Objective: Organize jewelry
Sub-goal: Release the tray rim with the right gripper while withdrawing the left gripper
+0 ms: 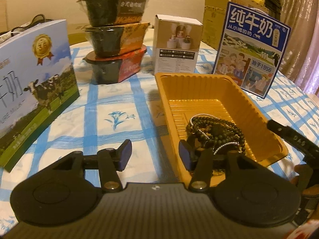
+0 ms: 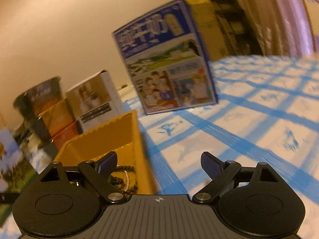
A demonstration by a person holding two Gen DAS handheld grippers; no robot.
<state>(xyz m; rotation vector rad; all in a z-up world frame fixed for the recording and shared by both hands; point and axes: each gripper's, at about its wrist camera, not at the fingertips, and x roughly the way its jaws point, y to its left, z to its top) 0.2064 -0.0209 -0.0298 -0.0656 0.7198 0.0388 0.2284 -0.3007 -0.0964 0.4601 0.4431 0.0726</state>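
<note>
**Beads piled in the yellow tray, both tongs spread and empty**

The left wrist view is sharp and takes in the whole blue-checked tablecloth; the right wrist view is tilted and smeared, and shows cloth stretching away to the right that the other does not.

Only the left view shows the big milk carton with the cow and gold medal, standing left of the left tongs. Ahead and right stands the blue milk box, reading "纯牛奶" and "始于1956"; in the right view its lettering is blurred. Ahead are three stacked black bowls, their print unreadable, and a small white product box.

The yellow tray lies just ahead of the left tongs, whose right finger reaches over its near rim. The dark bead strings with a silver chain sit in its near end.

Left tongs: fingers wide apart, holding nothing. Right tongs: likewise wide and empty, left finger above the tray, beads just beyond.
</note>
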